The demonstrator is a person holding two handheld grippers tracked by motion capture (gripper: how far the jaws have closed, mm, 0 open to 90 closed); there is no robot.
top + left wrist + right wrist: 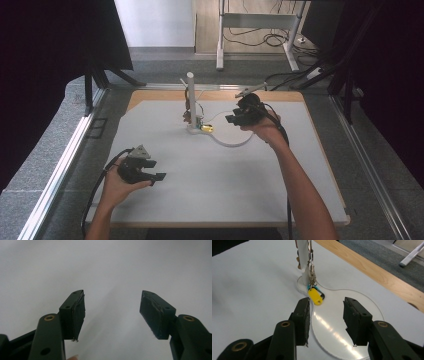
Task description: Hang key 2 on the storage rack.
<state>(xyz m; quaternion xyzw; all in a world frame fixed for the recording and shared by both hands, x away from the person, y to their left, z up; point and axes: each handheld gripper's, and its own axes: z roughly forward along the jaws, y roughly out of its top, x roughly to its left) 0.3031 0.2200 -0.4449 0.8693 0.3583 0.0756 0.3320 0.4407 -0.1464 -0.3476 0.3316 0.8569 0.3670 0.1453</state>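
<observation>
My right claw (325, 315) hangs over the far middle of the desk (210, 190), its jaws apart with nothing between them. Just ahead of its tips lies the yellow tag (315, 296), resting on the clear plate (352, 315) at the foot of the white post (303, 255). The tag hangs from a metal chain (312, 270) that runs down the post's side, with a blue and a black piece just behind it. The tag sits nearer my right claw's left jaw than its right; it is close to that jaw but not touching. The wide round part of the clear plate lies directly under and beyond my right claw.

My left claw (112, 312) is held low over bare desk, well apart from the post, at the near left. Its jaws stand wide apart and empty.
</observation>
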